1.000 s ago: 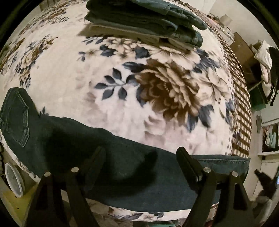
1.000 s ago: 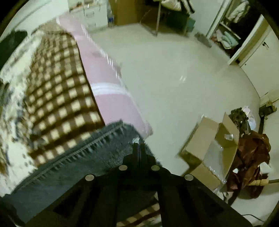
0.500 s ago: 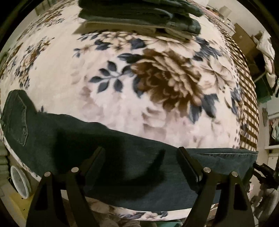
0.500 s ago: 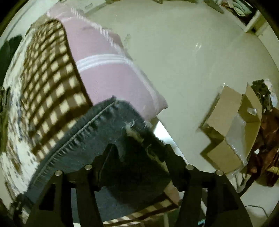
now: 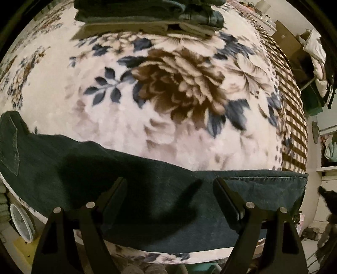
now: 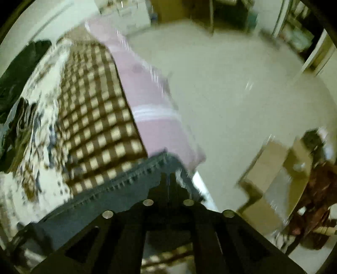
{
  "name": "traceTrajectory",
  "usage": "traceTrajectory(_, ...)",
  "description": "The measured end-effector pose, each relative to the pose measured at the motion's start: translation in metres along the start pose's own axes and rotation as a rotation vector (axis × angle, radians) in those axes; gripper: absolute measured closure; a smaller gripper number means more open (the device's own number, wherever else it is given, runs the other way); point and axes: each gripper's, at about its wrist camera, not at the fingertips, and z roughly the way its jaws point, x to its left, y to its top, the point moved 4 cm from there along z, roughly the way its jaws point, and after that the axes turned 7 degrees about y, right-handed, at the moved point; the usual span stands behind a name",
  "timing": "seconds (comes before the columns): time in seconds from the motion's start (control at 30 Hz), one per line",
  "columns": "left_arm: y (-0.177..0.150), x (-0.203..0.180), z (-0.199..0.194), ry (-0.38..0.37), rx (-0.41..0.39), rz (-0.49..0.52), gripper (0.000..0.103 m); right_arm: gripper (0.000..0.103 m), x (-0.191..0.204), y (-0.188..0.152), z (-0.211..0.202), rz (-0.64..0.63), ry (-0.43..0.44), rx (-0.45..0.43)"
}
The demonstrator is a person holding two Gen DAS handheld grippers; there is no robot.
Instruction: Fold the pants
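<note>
Dark jeans (image 5: pixel 147 189) lie lengthwise along the near edge of a floral blanket (image 5: pixel 168 94), back pocket at far left, hem at right over a checked cloth (image 6: pixel 94 126). A stack (image 5: pixel 151 14) of folded clothes sits at the blanket's far side, its top cut off. The left gripper (image 5: pixel 169 189) hovers over the jeans, jaws spread wide. The right gripper (image 6: pixel 168 181) is clenched on the hem. A cardboard box (image 6: pixel 271 175) stands on the floor, blurred like most of the right view.

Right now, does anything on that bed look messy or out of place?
Only slightly: the dark jeans lie along the bed's near edge, their hem end hanging past the corner. The folded stack behind looks neat.
</note>
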Motion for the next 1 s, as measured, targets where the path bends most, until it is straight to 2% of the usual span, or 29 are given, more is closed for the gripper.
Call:
traceTrajectory(0.07,-0.001,-0.005,0.0,0.004,0.001,0.015,0.02,0.026,-0.012,-0.006,0.024,0.001,0.003,0.075)
traceTrajectory(0.13,-0.002,-0.012,0.0,0.034,-0.012,0.06,0.02,0.026,-0.017,-0.011,0.042,0.001,0.014,0.126)
traceTrajectory(0.2,-0.002,-0.023,0.0,0.088,-0.032,0.137,0.02,0.027,-0.021,-0.014,0.061,-0.019,-0.021,0.177)
traceTrajectory(0.23,-0.002,-0.029,0.001,0.1,-0.037,0.167,0.02,0.028,-0.02,-0.015,0.066,-0.028,-0.023,0.182)
traceTrajectory(0.27,-0.002,-0.035,0.002,0.099,-0.036,0.184,0.02,0.046,-0.017,-0.016,0.07,-0.039,-0.02,0.175)
traceTrajectory(0.3,-0.002,-0.039,0.003,0.09,-0.031,0.19,0.02,0.08,-0.013,-0.017,0.072,-0.048,-0.009,0.162)
traceTrajectory(0.33,-0.001,-0.043,0.003,0.079,-0.026,0.192,0.02,0.095,-0.006,-0.017,0.07,-0.064,-0.029,0.142)
traceTrajectory(0.37,-0.001,-0.048,0.003,0.07,-0.024,0.195,0.02,0.101,-0.002,-0.018,0.066,-0.089,-0.085,0.119)
traceTrajectory(0.47,0.0,-0.058,0.001,0.055,-0.028,0.208,0.02,0.101,0.009,-0.021,0.053,-0.119,-0.104,0.056)
traceTrajectory(0.63,-0.002,-0.065,-0.001,0.038,-0.026,0.222,0.02,0.101,0.024,-0.026,0.003,-0.12,-0.098,-0.068)
traceTrajectory(0.87,0.002,-0.047,-0.003,0.033,-0.013,0.172,0.02,0.101,0.057,-0.021,-0.087,-0.15,-0.082,-0.244)
traceTrajectory(1.0,0.005,-0.034,-0.006,0.034,-0.021,0.146,0.02,0.102,0.059,-0.006,-0.114,-0.148,-0.069,-0.291)
